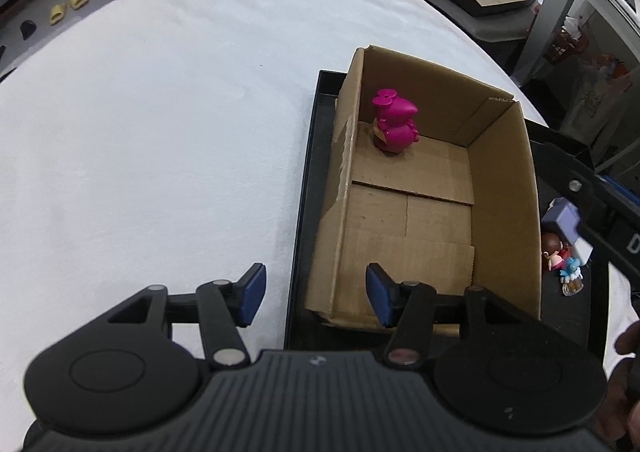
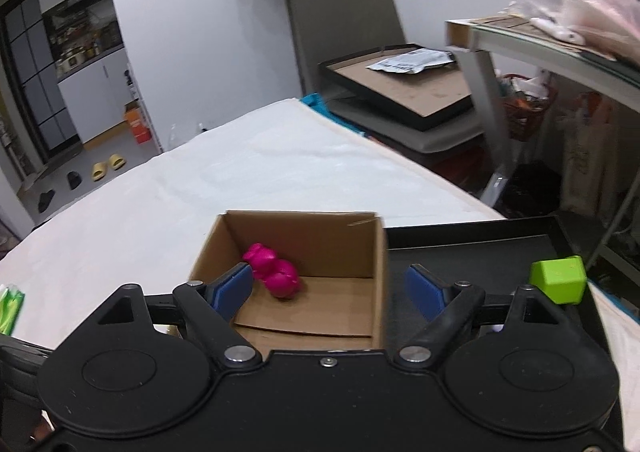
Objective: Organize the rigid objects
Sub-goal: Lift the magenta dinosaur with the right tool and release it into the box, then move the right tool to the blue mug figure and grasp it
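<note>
An open cardboard box [image 1: 504, 188] sits on a black tray [image 1: 308, 188] on a white cloth. A magenta toy figure [image 1: 394, 120] stands in the box's far left corner; in the right wrist view [image 2: 274, 272] it shows inside the box [image 2: 378, 276]. My left gripper [image 1: 316, 294] is open and empty, over the box's near left corner. My right gripper [image 2: 330, 290] is open and empty, above the box's near edge. Small figurines [image 1: 566, 252] and a lilac block [image 1: 566, 218] lie on the tray right of the box. A green cube [image 2: 558, 280] sits on the tray [image 2: 472, 252].
The white-covered table [image 1: 160, 132] stretches left and beyond the tray. A chair with flat boxes [image 2: 400, 92] stands past the table's far edge, a shelf with bags [image 2: 560, 48] to the right. A green item [image 2: 10, 310] lies at the left edge.
</note>
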`<state>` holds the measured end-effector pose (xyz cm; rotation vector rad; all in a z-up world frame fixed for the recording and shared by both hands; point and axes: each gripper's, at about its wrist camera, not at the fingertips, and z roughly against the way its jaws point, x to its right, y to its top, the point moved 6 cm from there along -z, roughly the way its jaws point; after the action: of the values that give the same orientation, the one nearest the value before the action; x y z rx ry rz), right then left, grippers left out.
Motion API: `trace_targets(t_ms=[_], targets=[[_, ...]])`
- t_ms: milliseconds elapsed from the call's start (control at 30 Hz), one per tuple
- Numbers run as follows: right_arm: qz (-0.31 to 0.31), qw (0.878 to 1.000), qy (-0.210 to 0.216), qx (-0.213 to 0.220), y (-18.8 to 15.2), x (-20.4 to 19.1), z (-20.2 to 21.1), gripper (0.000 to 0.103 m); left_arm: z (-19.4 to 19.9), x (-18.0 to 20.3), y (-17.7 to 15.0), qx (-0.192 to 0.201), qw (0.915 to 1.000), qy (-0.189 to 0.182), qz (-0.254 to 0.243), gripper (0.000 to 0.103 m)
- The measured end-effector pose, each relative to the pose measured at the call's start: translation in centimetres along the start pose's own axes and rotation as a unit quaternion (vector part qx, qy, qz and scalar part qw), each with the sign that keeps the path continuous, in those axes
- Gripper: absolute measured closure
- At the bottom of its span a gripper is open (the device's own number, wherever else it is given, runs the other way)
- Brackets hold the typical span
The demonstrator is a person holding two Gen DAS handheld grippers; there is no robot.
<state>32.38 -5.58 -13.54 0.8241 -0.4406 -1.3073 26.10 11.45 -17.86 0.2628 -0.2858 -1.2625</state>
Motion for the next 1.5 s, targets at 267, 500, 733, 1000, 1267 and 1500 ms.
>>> trace_targets(t_ms=[267,500,733,1000,1267,1500], targets=[[-0.036,0.999,-0.029,-0.002,-0.4,4.0,0.7,0.019,0.4,1.4,0.0,0.01,0.9997,0.021,-0.003,0.047],[-0.069,0.995,-0.066,-0.017,-1.6,8.1,0.5,0.02,1.1,1.8,0.8,0.038,0.9983,0.043,0.008,0.021],[-0.092,0.989,-0.102,-0.055,-3.8,11.0,-0.3,0.02,0.7,3.1,1.0,0.027,0.9969,0.073,0.006,0.021],[-0.064,0.985,-0.128,-0.096,-6.2,13.8,-1.7,0.027,0.9,6.8,1.1,0.036,0.9948,0.093,-0.022,0.021],[-0.061,0.982,-0.118,-0.132,-8.2,16.2,-3.3,0.03,0.0,8.3,1.4,0.035,0.9896,0.135,-0.035,0.021],[-0.058,0.982,-0.095,-0.151,-9.0,17.2,-5.0,0.042,-1.0,7.8,1.3,0.033,0.9828,0.178,-0.036,0.021]])
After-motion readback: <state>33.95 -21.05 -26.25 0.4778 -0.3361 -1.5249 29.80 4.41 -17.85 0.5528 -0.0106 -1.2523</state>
